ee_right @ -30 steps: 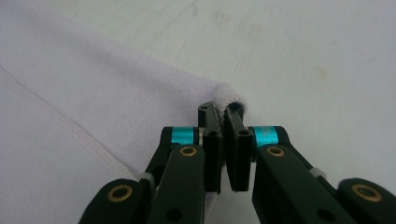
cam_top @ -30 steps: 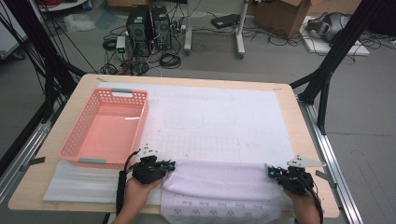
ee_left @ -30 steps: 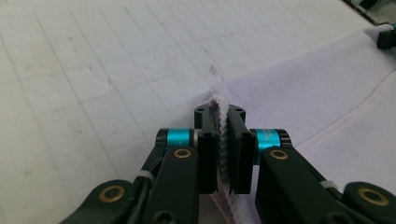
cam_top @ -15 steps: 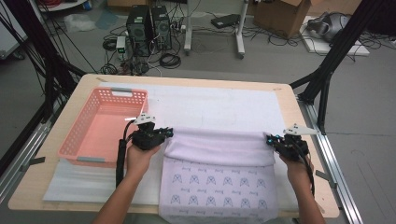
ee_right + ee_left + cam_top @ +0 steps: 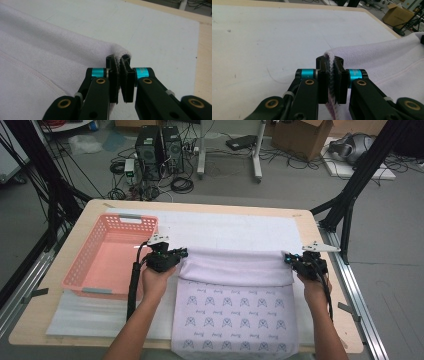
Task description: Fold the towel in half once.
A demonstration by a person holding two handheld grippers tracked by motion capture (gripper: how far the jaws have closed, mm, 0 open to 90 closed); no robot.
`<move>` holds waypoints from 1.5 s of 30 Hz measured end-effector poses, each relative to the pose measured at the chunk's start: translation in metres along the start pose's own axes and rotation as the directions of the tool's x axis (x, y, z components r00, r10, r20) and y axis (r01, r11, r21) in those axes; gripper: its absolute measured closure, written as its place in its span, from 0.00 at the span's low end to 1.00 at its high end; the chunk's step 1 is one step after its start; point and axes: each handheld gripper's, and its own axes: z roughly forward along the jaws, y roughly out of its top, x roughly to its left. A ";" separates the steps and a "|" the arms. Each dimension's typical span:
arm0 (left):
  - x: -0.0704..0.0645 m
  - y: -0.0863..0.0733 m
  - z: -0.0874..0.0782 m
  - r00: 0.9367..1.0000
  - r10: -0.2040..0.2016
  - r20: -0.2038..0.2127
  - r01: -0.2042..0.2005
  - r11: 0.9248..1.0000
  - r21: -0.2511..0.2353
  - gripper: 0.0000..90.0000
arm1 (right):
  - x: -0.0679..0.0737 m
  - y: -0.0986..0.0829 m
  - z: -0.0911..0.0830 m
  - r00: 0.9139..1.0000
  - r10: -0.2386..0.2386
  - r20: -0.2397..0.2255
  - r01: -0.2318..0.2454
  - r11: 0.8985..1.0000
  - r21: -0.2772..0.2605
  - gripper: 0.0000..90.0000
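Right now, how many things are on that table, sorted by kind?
Baskets: 1, the pink basket, with nothing in it.
Cloths: 1, the patterned cloth, its edge pinched at both ends.
Mats: 1, the white mat under it all.
Hand-held grippers: 2, the left gripper and the right gripper.
Total: 5.

Pale lilac towel (image 5: 235, 295) lies flat, printed side up, its far edge folded over, apparently fleece.

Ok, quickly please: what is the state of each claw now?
Left claw: closed on one corner of the white cloth.
Right claw: closed on the other corner of the cloth.
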 end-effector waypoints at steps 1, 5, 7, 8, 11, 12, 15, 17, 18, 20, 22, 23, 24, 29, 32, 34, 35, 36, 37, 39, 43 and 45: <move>0.000 0.003 0.003 1.000 0.007 -0.006 -0.007 1.000 0.002 0.93 | -0.001 0.001 0.002 1.000 0.001 0.012 -0.001 1.000 0.001 0.96; 0.004 0.012 0.014 0.999 0.019 -0.027 -0.018 1.000 0.013 0.93 | -0.006 0.004 0.008 0.999 0.027 0.025 -0.027 1.000 -0.003 0.96; 0.007 0.015 0.017 0.999 0.018 -0.036 -0.019 1.000 -0.007 0.93 | -0.007 0.007 0.010 0.999 0.027 0.033 -0.027 1.000 -0.009 0.96; 0.009 0.015 0.018 0.999 0.006 -0.044 -0.007 1.000 -0.019 0.93 | -0.007 0.009 0.012 0.999 0.027 0.041 -0.027 1.000 -0.012 0.96; 0.012 0.010 0.022 0.998 -0.006 -0.059 0.007 1.000 0.029 0.93 | -0.008 0.013 0.017 0.998 0.040 0.041 -0.040 0.999 -0.015 0.96; 0.011 0.007 0.023 0.998 0.002 -0.057 0.000 0.999 0.037 0.93 | -0.007 0.014 0.019 0.998 0.043 0.044 -0.043 0.999 -0.003 0.96; 0.011 0.003 0.021 0.999 -0.019 -0.049 0.020 0.999 0.026 0.80 | -0.006 0.011 0.025 0.997 0.059 0.051 -0.060 0.998 0.027 0.88; 0.010 -0.001 0.017 0.999 -0.015 -0.045 0.015 1.000 0.001 0.71 | -0.007 0.010 0.025 0.994 0.097 0.050 -0.098 0.995 0.022 0.73; 0.008 -0.002 0.016 0.999 -0.011 -0.036 0.012 1.000 0.019 0.70 | -0.008 0.009 0.023 0.993 0.115 0.041 -0.115 0.993 0.015 0.73; 0.005 -0.004 0.014 1.000 0.022 -0.021 -0.021 0.999 0.045 0.67 | -0.009 0.009 0.018 0.992 0.118 0.034 -0.118 0.993 0.007 0.70; -0.001 -0.006 0.011 0.999 0.044 -0.008 -0.044 0.999 0.013 0.66 | -0.010 0.009 0.014 0.992 0.120 0.025 -0.121 0.992 0.020 0.69; -0.002 -0.008 0.010 0.999 0.044 -0.010 -0.043 0.999 0.009 0.65 | -0.011 0.008 0.011 0.992 0.125 0.009 -0.125 0.992 0.025 0.68; -0.002 -0.010 0.011 0.999 0.042 -0.009 -0.042 0.999 0.018 0.64 | -0.011 0.007 0.009 0.992 0.128 -0.004 -0.128 0.991 0.031 0.68; 0.001 -0.027 0.021 1.000 0.018 0.005 -0.018 0.995 0.099 0.60 | -0.006 0.000 0.005 0.990 0.125 -0.072 -0.118 0.989 0.089 0.68; 0.002 -0.034 0.027 1.000 -0.002 0.008 0.001 0.991 0.137 0.62 | -0.003 -0.007 0.006 0.990 0.114 -0.088 -0.103 0.988 0.119 0.68; 0.001 -0.039 0.027 1.000 0.017 -0.003 -0.017 0.987 0.159 0.75 | -0.003 -0.012 0.008 0.990 0.114 -0.088 -0.101 0.985 0.142 0.69; 0.000 -0.041 0.027 0.999 0.028 -0.016 -0.025 0.986 0.163 0.88 | -0.003 -0.014 0.010 0.990 0.111 -0.090 -0.097 0.984 0.150 0.74; 0.000 -0.042 0.026 1.000 0.027 -0.016 -0.024 0.985 0.171 0.92 | -0.002 -0.016 0.010 0.989 0.111 -0.098 -0.095 0.983 0.158 0.81; -0.001 -0.043 0.025 0.999 0.036 -0.011 -0.033 0.984 0.174 0.93 | -0.002 -0.018 0.010 0.989 0.109 -0.100 -0.092 0.982 0.165 0.90; -0.003 -0.043 0.021 0.999 0.052 -0.004 -0.051 0.987 0.153 0.94 | -0.001 -0.023 0.008 0.989 0.106 -0.103 -0.087 0.981 0.171 0.93; -0.007 -0.047 0.007 0.998 0.064 0.029 -0.067 0.991 0.119 0.94 | -0.002 -0.034 -0.004 0.987 0.109 -0.118 -0.091 0.985 0.144 0.95; -0.011 -0.051 -0.002 0.992 0.111 0.054 -0.115 0.990 0.080 0.94 | 0.000 -0.040 -0.013 0.984 0.116 -0.133 -0.100 0.987 0.124 0.95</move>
